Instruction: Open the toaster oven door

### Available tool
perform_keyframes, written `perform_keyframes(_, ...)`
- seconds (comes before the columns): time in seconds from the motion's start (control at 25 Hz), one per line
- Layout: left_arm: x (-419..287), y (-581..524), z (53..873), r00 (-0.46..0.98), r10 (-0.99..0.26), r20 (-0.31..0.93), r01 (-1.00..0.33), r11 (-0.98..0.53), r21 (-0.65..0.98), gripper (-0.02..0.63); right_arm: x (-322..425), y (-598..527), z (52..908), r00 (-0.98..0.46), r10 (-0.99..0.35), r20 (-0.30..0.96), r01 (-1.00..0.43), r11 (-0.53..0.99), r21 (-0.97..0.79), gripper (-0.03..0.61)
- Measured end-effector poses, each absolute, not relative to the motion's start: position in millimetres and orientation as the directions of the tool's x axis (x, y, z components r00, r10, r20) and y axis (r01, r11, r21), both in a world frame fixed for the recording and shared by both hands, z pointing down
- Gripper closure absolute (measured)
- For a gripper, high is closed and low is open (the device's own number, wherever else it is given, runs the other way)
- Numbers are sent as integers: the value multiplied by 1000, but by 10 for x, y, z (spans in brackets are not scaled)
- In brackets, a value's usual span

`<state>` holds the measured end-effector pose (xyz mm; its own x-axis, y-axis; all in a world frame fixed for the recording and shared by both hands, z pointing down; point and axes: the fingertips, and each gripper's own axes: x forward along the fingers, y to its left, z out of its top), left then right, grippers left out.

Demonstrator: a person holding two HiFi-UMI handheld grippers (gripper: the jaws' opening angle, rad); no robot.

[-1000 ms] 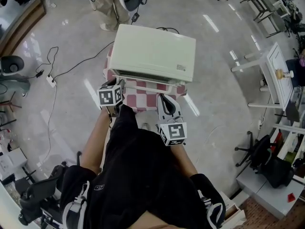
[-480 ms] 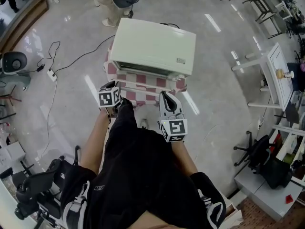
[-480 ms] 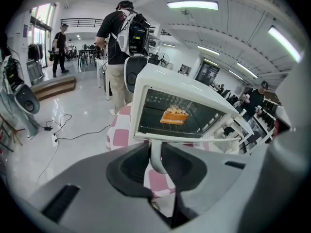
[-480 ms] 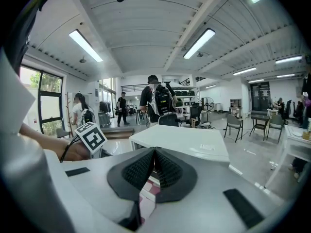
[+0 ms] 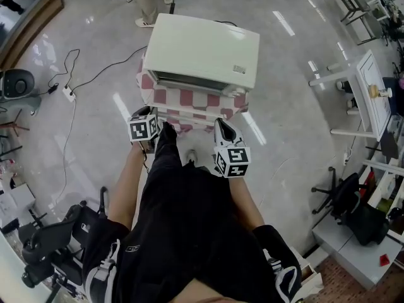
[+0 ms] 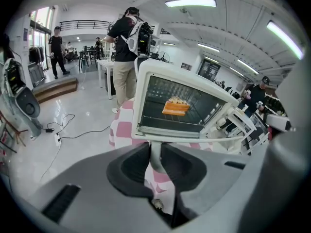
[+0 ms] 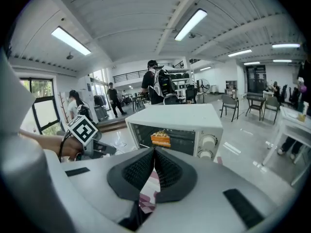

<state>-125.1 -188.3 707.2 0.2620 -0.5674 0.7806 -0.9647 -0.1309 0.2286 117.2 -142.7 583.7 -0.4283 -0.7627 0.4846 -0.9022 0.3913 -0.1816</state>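
Glossy pale floor [image 5: 82, 125] strewn with cables surrounds the small checked-cloth table [image 6: 121, 130] that carries the toaster oven [image 5: 202, 55], whose door looks partly lowered. The left gripper [image 6: 155, 150], whose jaws have just been closing, pinches the door handle [image 6: 185, 140] by its post, while the right gripper [image 7: 154, 154] is clenched and empty. Pulling down and outward in 1 smooth arc should keep the oven from sliding.

Pink-and-white checked cloth [image 5: 189, 98] draped over the worktop. White power strip [image 5: 67, 92] with black cable [image 5: 107, 73] on the glossy grey floor [image 5: 284, 106]. White side table [image 5: 368, 93] at right, black office chair [image 5: 342, 196] nearby. Bystander with backpack [image 6: 127, 38]. Orange food [image 6: 176, 108] on a wire rack.
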Motion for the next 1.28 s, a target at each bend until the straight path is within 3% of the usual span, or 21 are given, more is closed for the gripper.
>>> perform_keyframes(0.44,-1240,-1855,7114,263,-568,779,-964,-121,238,532,1487,-1440,6298,-370,-718,590,-924,222,-311,552)
perform_keyframes(0.68,-1263,-1850,7103,259,-571,779,-964,-112,239,532,1775,-1443,6496,-345,-705,619,-896,52,-441,527)
perform_keyframes(0.88,-1278,-1846,7115,255,-570,781,-965,-106,239,532,1863,-1462,6742,-400,-698,594,-758,-113,-643,433)
perform_keyframes(1.28,-1270,-1826,7148,258,-567,782,-964,-101,244,532,1858,-1548,7026,-447,-717,535,-483,-309,-819,416)
